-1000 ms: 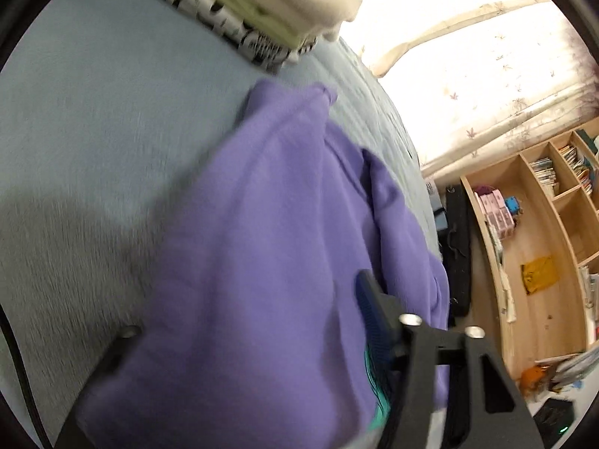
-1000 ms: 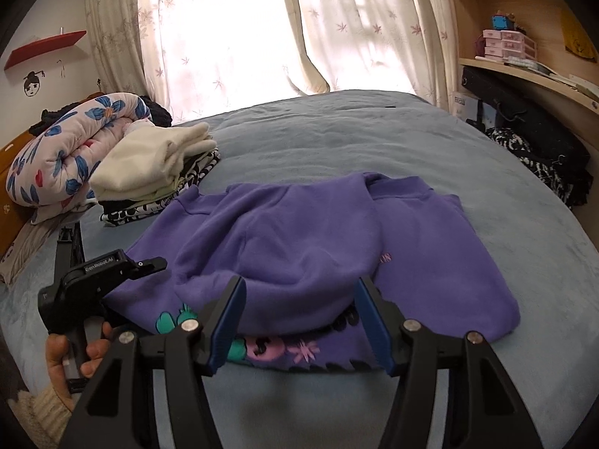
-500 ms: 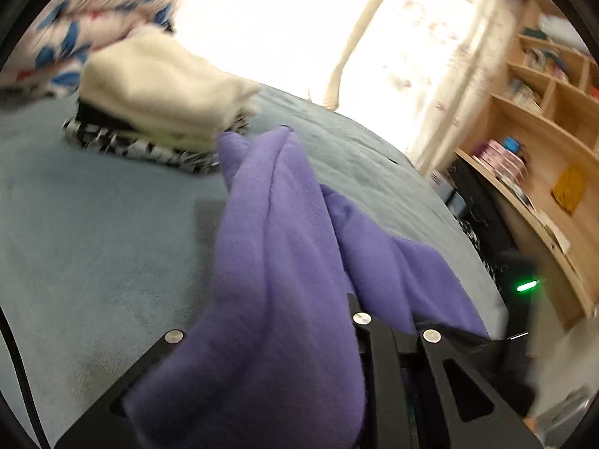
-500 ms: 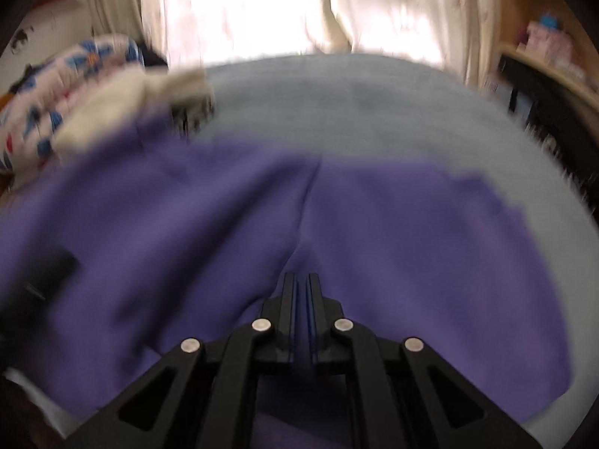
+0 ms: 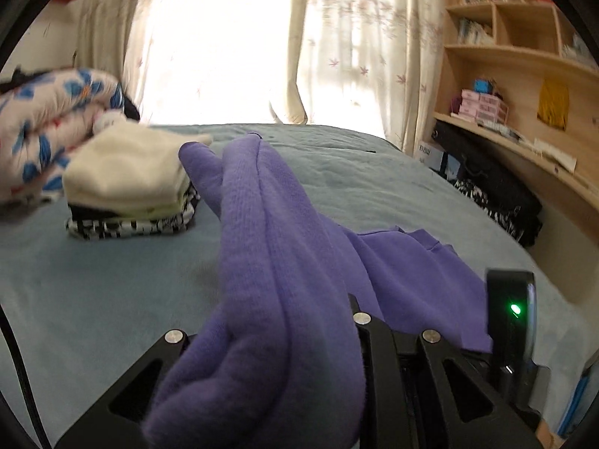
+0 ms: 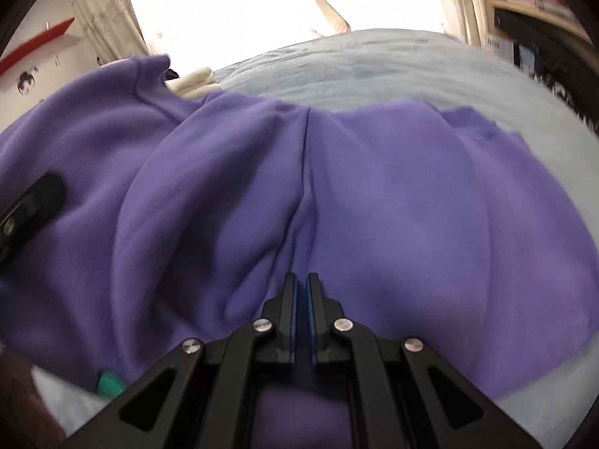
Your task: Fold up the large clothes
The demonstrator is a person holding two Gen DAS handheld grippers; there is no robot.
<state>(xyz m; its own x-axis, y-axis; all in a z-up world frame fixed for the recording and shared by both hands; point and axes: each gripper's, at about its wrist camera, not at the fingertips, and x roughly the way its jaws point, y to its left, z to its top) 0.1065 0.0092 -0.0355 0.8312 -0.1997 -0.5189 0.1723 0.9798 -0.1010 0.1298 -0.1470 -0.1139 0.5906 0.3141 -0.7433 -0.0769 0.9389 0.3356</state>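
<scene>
On a grey-blue bed (image 5: 112, 284) by a curtained window, a purple sweatshirt (image 6: 393, 202) lay; the left gripper (image 5: 284, 340) and right gripper (image 6: 301, 292) each pinched its fabric.

Daylight pours through the curtained window (image 5: 224, 45), which is blown out to white in both views. The bed (image 5: 93, 280) is lit softly, with a faint shadow beneath the lifted purple sweatshirt (image 5: 269, 262). Fisheye bending curves the wooden shelves (image 5: 516, 56), and black vignette rims the corners. The right wrist view is smeared by motion blur, worst at its edges.
</scene>
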